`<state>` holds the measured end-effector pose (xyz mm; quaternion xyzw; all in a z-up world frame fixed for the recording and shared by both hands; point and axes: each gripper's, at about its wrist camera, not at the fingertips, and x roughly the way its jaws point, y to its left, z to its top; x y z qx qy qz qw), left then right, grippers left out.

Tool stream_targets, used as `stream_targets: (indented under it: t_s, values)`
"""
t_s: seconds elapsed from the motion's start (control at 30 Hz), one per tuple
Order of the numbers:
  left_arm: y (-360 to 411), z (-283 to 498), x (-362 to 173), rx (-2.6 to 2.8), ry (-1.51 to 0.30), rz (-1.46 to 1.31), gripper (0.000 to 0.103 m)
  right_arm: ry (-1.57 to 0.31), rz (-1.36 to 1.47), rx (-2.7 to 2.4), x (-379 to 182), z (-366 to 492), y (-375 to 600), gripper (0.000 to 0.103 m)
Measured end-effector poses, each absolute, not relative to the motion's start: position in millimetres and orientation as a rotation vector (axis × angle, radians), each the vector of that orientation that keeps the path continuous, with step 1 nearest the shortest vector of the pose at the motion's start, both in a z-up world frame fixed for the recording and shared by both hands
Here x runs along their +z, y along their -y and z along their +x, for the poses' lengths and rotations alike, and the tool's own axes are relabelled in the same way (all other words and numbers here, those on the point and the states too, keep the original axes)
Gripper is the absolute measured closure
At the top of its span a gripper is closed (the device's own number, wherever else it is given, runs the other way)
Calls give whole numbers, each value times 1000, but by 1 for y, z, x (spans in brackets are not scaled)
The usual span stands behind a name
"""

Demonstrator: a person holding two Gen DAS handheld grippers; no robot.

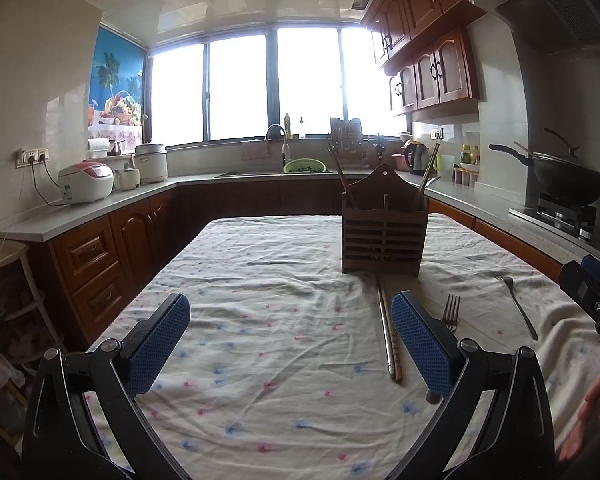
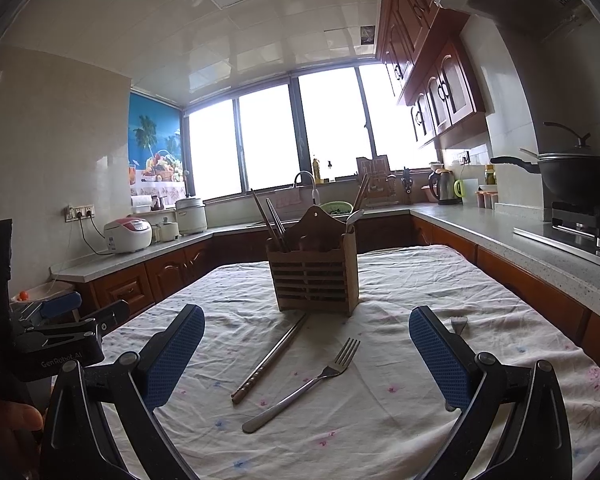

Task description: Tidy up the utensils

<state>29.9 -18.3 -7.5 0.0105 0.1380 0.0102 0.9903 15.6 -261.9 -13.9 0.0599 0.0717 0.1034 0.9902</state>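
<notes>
A wooden slatted utensil holder (image 1: 384,236) (image 2: 314,276) stands on the cloth-covered table (image 1: 260,320) (image 2: 380,400), with chopsticks and a spoon sticking out of it. A pair of chopsticks (image 1: 389,336) (image 2: 270,358) lies in front of the holder. A fork (image 1: 451,312) (image 2: 304,388) lies beside them. A second utensil (image 1: 518,306) (image 2: 459,324) lies further right, partly hidden by my right finger. My left gripper (image 1: 290,344) is open and empty, left of the chopsticks. My right gripper (image 2: 306,360) is open and empty, with the fork and chopsticks between its fingers' lines.
Kitchen counters (image 1: 100,208) run around the table on the left, back and right. A rice cooker (image 1: 85,182) stands on the left counter, a wok (image 1: 568,178) on the stove at right. The other gripper shows at each view's edge (image 1: 592,292) (image 2: 60,332).
</notes>
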Motion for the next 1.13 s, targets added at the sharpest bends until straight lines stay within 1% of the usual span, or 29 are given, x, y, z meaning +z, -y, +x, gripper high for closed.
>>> stream_targets:
  t_s: [0.73, 1.13]
  values:
    - [23, 33, -8, 1, -286, 22, 0, -145, 129, 210, -11, 16, 260, 0]
    - [21, 34, 1, -32, -286, 7, 0, -175, 138, 196, -13, 25, 262, 0]
